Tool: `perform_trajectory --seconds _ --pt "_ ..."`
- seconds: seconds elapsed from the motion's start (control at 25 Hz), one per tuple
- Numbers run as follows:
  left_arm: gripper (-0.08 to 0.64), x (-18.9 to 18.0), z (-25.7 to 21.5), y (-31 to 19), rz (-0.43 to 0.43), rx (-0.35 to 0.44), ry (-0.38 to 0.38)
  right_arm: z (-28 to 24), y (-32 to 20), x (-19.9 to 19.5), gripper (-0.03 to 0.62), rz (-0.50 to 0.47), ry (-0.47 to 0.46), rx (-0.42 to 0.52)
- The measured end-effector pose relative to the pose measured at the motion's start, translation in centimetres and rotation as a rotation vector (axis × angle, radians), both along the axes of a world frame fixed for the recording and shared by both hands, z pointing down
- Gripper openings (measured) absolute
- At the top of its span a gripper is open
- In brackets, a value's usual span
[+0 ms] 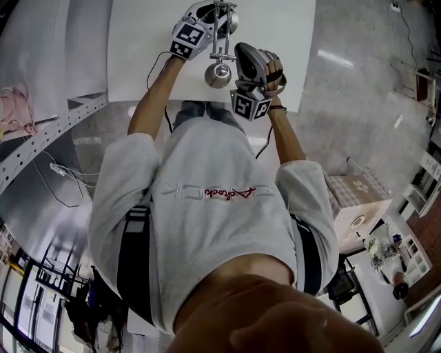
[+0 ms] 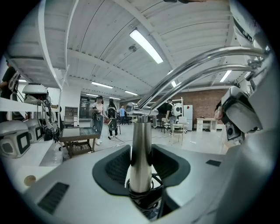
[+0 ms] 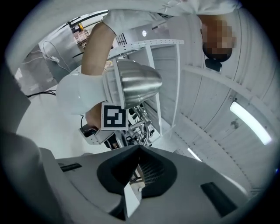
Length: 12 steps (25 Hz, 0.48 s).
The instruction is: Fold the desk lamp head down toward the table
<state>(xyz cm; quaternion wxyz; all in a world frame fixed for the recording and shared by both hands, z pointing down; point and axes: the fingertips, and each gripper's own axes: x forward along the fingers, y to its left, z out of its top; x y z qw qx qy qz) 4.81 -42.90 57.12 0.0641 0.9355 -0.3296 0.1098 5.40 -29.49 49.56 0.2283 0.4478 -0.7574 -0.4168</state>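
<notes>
Lamp head (image 3: 135, 83) isn't lowered yet: left gripper (image 2: 141, 165) clamps the post (image 2: 141, 133), right gripper (image 3: 139, 168) pinches a thin bar (image 3: 131, 197) (seemingly the lamp's arm); next, swing it down.

On table (image 1: 138, 55), lamp (image 1: 219, 73) between left gripper (image 1: 209, 21), right gripper (image 1: 242, 56)

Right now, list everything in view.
lamp: 1, chrome, on table
table: 1, white, under lamp
rack: 1, white, left of person
cloth: 1, pink, far left
stand: 1, beige, floor at right
people: about three, far across hall
ceiling lights: several, white, overhead
sweatshirt: 1, grey, on person
left claw: 1, grey, shut on lamp post
right claw: 1, grey, apparently shut on a thin lamp strip
</notes>
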Motion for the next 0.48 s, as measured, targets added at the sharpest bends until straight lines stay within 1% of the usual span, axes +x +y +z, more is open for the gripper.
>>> perform_trajectory --seconds 0.08,0.16,0.24,0.32,0.36,0.4,0.48 --pt "0.173 -0.1 0.0 0.0 -0.005 0.012 -0.017 0.6 -0.1 0.2 0.018 0.016 -0.038 -0.059" --pt "0.173 -0.2 0.0 0.1 -0.008 0.017 -0.022 0.9 -0.4 0.4 0.018 0.042 -0.13 -0.14" --pt "0.175 -0.4 -0.1 0.2 -0.014 0.02 -0.021 1.2 -1.0 1.0 0.018 0.085 -0.291 -0.252" --pt "0.179 -0.9 0.0 0.5 -0.03 0.02 -0.014 1.8 -1.6 1.8 0.018 0.134 -0.5 -0.386" --pt "0.179 -1.3 0.1 0.7 -0.042 0.017 -0.01 2.1 -1.8 2.3 0.018 0.154 -0.584 -0.443" --pt "0.179 -1.8 0.4 1.0 -0.054 0.012 -0.006 2.3 -1.9 2.6 0.018 0.167 -0.644 -0.484" --pt "0.183 -2.8 1.0 1.6 -0.083 0.004 0.011 2.7 -2.1 3.4 0.018 0.179 -0.72 -0.521"
